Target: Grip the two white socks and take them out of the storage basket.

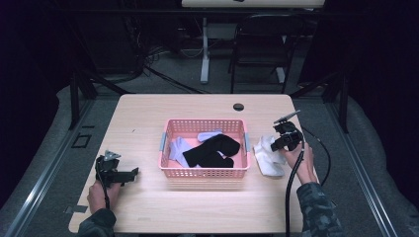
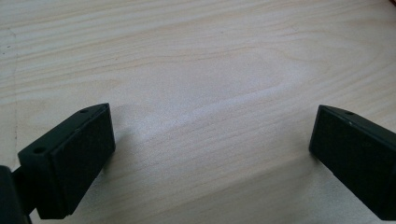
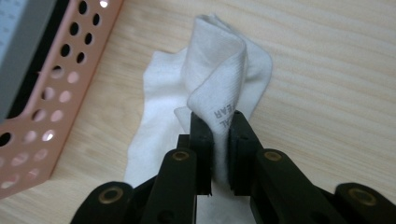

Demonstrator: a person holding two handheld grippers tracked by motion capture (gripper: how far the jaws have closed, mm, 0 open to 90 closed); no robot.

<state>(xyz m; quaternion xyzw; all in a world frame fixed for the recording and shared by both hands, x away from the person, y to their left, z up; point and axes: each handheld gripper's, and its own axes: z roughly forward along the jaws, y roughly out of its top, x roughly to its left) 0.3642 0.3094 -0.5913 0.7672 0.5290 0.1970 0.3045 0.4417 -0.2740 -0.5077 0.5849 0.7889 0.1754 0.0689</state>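
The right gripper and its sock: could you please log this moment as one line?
right gripper: shut on white sock, beside pink basket | left gripper: open over bare table | black sock: in basket

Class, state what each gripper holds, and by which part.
Right gripper pinches a white sock by a raised fold of its fabric. Left gripper is open, holding nothing.

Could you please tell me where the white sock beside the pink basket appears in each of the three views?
High view: white sock lies on the table right of the pink basket, under the right gripper.
Right gripper view: centre, a fold pinched between the jaws.
Left gripper view: bare tabletop between open jaws; no sock.
Shared landmark: the basket's perforated wall.
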